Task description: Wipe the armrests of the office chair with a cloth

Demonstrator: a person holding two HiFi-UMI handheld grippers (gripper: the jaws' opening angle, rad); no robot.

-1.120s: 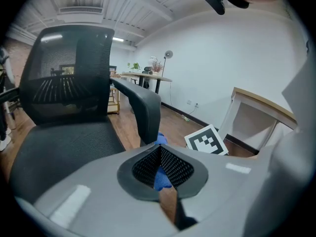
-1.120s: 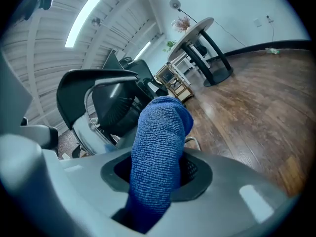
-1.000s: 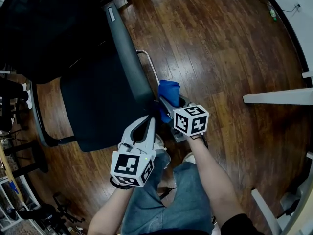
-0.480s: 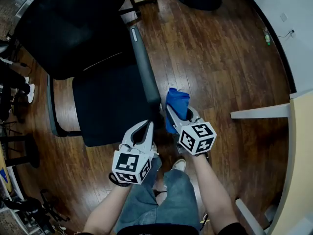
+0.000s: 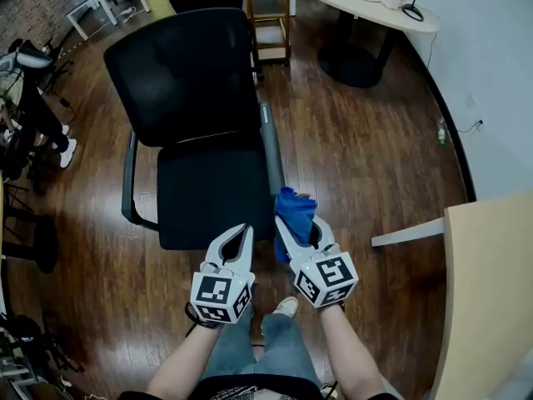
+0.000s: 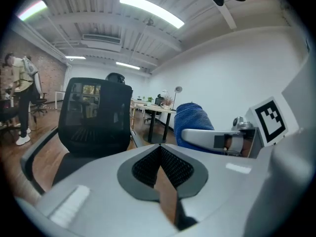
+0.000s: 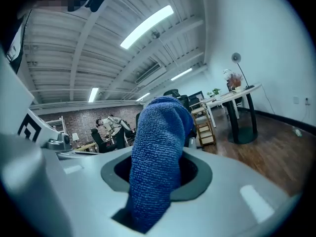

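A black office chair (image 5: 200, 115) stands on the wood floor in the head view, with a right armrest (image 5: 271, 152) and a left armrest (image 5: 127, 177). My right gripper (image 5: 293, 224) is shut on a blue cloth (image 5: 293, 211), just in front of the right armrest's near end. In the right gripper view the cloth (image 7: 158, 157) sticks up between the jaws. My left gripper (image 5: 235, 233) is shut with nothing in it, near the seat's front edge. The left gripper view shows the chair back (image 6: 94, 117) ahead and the cloth (image 6: 192, 120) to the right.
A round white table (image 5: 366, 7) and a small wooden shelf (image 5: 268, 15) stand beyond the chair. A light desk corner (image 5: 487, 290) is at the right, with a wall (image 5: 491, 73) behind it. More chairs and a person's legs (image 5: 33, 98) are at the far left.
The head view has tilted up, so the whole chair and the room beyond show now. Both grippers sit lower in the view, the right one still holding the cloth by the right armrest.
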